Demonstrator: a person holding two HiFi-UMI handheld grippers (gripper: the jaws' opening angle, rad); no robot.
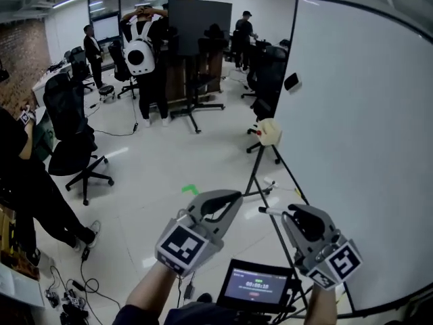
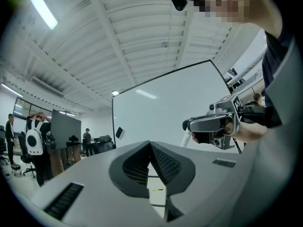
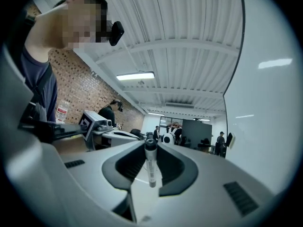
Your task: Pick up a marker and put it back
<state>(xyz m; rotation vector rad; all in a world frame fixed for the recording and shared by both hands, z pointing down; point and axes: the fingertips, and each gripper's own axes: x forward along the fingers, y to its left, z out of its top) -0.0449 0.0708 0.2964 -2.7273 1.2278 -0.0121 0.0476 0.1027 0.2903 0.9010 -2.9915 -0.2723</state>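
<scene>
Two handheld tools, left gripper (image 1: 230,198) and right gripper (image 1: 287,215), are held beside a whiteboard (image 1: 365,134) in the head view. Left gripper view: jaws clenched, empty. Right gripper view: jaws grasp the marker (image 3: 150,167); pickup looks done, putting it back remains.

A large whiteboard (image 1: 358,147) stands just right of your right fingers (image 1: 308,215). Beyond your left fingers (image 1: 218,198): pale floor (image 1: 155,168) with a green tape mark (image 1: 190,189), a black office chair (image 1: 66,110), and, well apart, a person (image 1: 155,80) wearing a white backpack (image 1: 140,56). A small lit screen (image 1: 257,286) sits behind both.
</scene>
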